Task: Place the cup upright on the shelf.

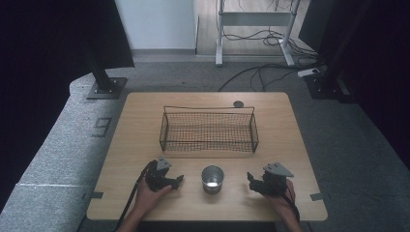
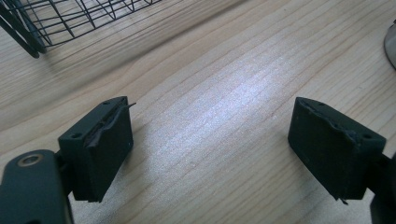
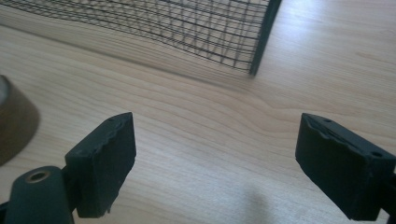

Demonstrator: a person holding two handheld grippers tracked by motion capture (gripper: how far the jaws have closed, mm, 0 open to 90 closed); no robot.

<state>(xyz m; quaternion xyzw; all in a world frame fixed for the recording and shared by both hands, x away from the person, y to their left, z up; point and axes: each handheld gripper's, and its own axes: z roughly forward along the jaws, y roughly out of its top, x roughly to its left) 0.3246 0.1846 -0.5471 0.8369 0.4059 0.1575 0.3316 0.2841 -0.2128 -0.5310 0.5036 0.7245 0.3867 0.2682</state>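
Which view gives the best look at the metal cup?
The high view: the metal cup stands whole and upright between the two grippers, in front of the wire basket. The left gripper view catches a sliver of its rim; the right gripper view shows a blurred part at the left edge.

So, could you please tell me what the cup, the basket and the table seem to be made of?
The cup looks like metal, probably steel: grey and shiny, with bright glints inside. The basket looks like thin dark wire mesh on a thicker wire frame, with a matt finish, possibly coated. The table looks like pale wood or a wood-look laminate: the grain lines are clear, with a soft sheen.
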